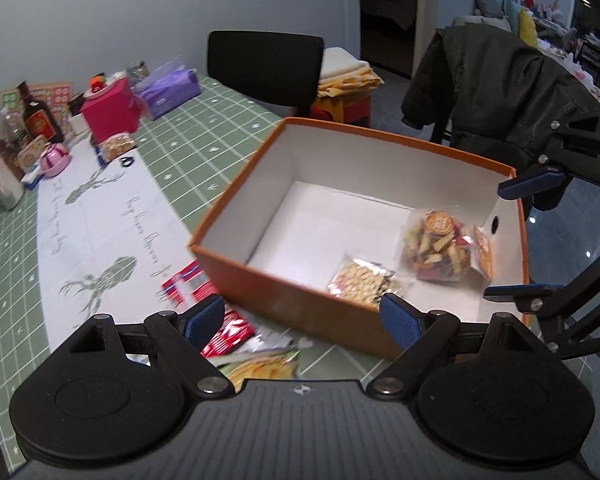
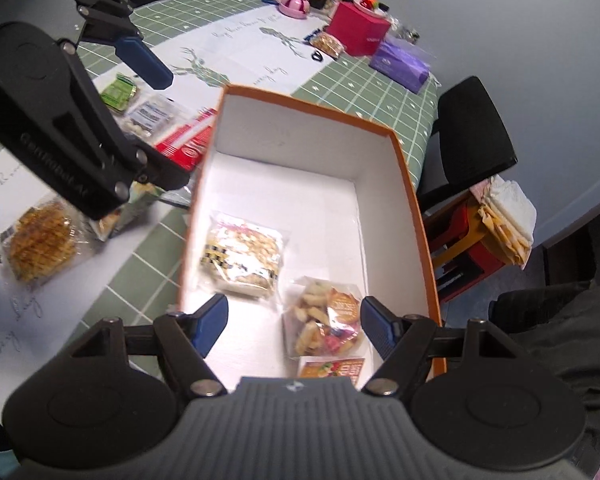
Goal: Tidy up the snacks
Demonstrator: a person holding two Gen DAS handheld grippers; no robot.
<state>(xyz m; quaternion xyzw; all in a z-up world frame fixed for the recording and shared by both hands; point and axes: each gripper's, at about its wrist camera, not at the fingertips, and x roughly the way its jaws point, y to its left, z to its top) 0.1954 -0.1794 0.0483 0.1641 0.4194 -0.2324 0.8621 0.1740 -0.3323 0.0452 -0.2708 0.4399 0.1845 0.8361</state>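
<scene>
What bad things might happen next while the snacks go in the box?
The orange box sits near the table edge, so a bump from the open right gripper might push it off. The open left gripper hangs over a crowded pile; grabbing the red packet could drag its neighbours. The waffle might crack if squeezed hard.

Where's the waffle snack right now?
In the right wrist view the waffle packet lies on the table at far left, outside the orange box, just below the left gripper.
</scene>
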